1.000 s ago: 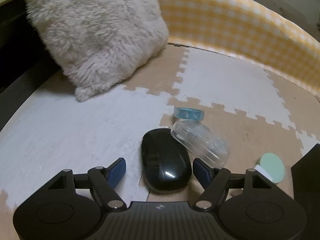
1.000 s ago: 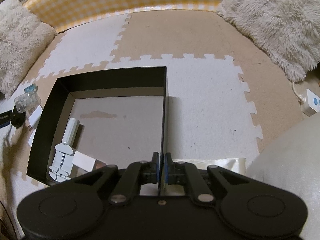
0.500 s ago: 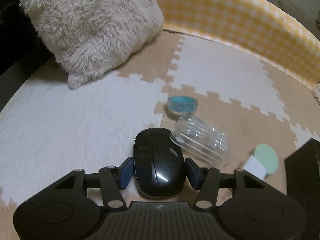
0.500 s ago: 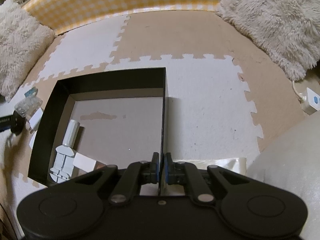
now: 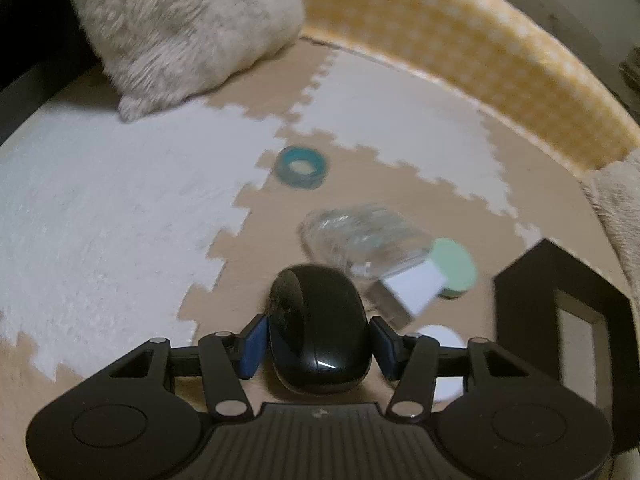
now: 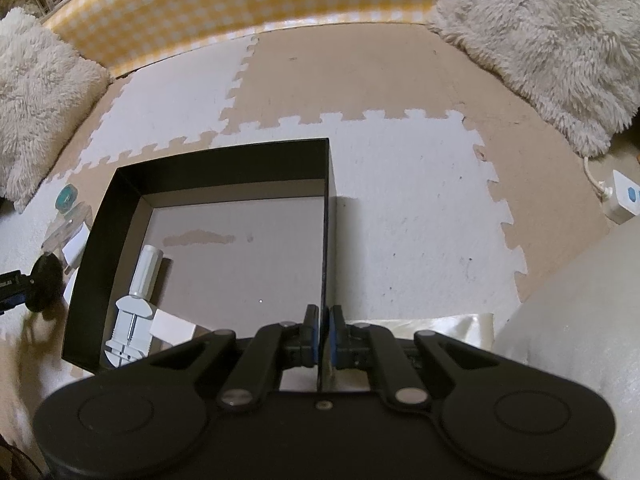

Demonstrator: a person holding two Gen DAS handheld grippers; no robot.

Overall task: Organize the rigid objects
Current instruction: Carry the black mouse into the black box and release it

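Left wrist view: a glossy black computer mouse (image 5: 318, 330), rounded and dusty at its nose, sits pinched between the blue pads of the left hand-held gripper (image 5: 316, 346), above the foam floor mat (image 5: 120, 208). Right hand-held gripper (image 6: 324, 336) clamps the black box (image 6: 326, 200) wall.

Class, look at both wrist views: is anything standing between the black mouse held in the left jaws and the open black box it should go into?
Nothing closes the path. The left gripper holds the mouse; a white block and green disc lie low toward the box, whose open top is uncovered.
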